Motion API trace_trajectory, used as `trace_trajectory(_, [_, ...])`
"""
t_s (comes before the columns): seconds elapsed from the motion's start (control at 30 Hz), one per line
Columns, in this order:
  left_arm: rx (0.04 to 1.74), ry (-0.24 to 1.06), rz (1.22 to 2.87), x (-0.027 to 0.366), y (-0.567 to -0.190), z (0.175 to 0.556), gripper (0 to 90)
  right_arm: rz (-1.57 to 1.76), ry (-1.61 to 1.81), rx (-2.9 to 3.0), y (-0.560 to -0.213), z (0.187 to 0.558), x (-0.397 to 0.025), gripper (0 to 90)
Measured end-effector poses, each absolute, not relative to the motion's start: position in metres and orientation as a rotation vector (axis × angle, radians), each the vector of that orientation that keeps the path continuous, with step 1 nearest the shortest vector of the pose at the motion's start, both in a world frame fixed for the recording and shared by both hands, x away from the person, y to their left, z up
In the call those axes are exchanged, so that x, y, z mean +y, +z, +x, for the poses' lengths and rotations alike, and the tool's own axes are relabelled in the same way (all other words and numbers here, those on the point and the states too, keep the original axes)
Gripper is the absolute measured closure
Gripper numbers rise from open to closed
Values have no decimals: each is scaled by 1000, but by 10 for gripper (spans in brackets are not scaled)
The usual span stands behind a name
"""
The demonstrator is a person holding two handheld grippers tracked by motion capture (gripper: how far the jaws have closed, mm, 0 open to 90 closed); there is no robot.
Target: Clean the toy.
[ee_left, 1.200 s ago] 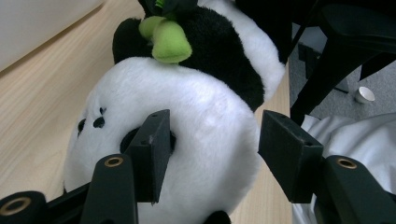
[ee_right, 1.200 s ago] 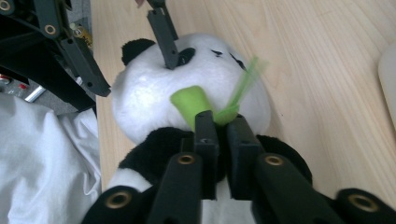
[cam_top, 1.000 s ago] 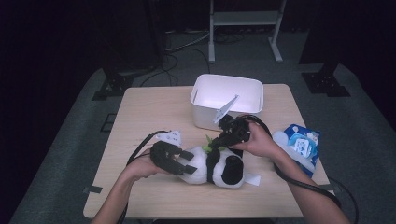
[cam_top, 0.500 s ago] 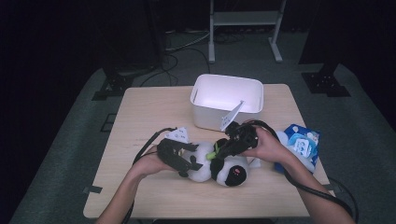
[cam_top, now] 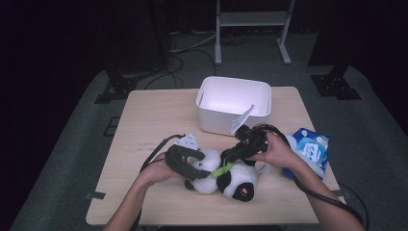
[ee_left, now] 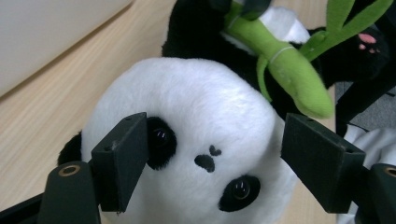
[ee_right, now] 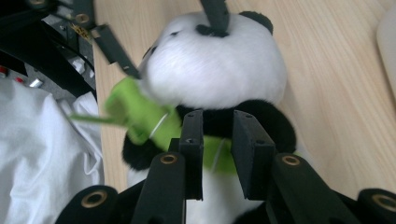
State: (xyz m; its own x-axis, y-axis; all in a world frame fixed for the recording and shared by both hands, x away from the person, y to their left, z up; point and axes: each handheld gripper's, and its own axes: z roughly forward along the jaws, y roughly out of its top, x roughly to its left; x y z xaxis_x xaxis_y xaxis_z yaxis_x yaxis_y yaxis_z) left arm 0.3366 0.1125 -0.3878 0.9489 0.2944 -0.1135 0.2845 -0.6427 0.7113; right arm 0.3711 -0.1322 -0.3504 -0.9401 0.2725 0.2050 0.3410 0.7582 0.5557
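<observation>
A black and white panda plush (cam_top: pixel 233 182) lies on the wooden table (cam_top: pixel 154 125) with a green bamboo stalk (cam_top: pixel 222 170) across its chest. My left gripper (cam_top: pixel 201 172) is open, and its jaws stand on either side of the panda's head (ee_left: pixel 205 121), close against the fur. In its own view the left gripper (ee_left: pixel 219 163) faces the panda's eyes and nose. My right gripper (ee_right: pixel 217 140) is shut on the bamboo stalk (ee_right: pixel 140 114) over the panda's black arms. From above, the right gripper (cam_top: pixel 230 156) comes in from the right.
A white plastic bin (cam_top: pixel 234 103) stands just behind the grippers at the middle back of the table. A blue packet (cam_top: pixel 308 149) lies by the right edge. Cables trail from both grippers. The left half of the table is bare wood.
The right gripper has come down and to the left onto the panda's bamboo. The left gripper has edged right around the head. The plush has barely shifted.
</observation>
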Motion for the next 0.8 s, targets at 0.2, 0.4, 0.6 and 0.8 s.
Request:
trace_trajectory(0.2, [384,-17,2288,115,-390,327,226,-483,-906,-2853,-354,369,-128,740])
trace_trajectory(0.4, [384,29,2271,116,-391,321,230,-451,-886,-2872,-360,363,-122,729])
trace_trajectory(0.6, [403,92,2289,113,-396,323,230,-438,-879,-2880,-363,359,-121,779])
trace_trajectory(0.8, [400,115,2289,112,-398,323,230,-396,-834,-2876,-372,353,-111,825])
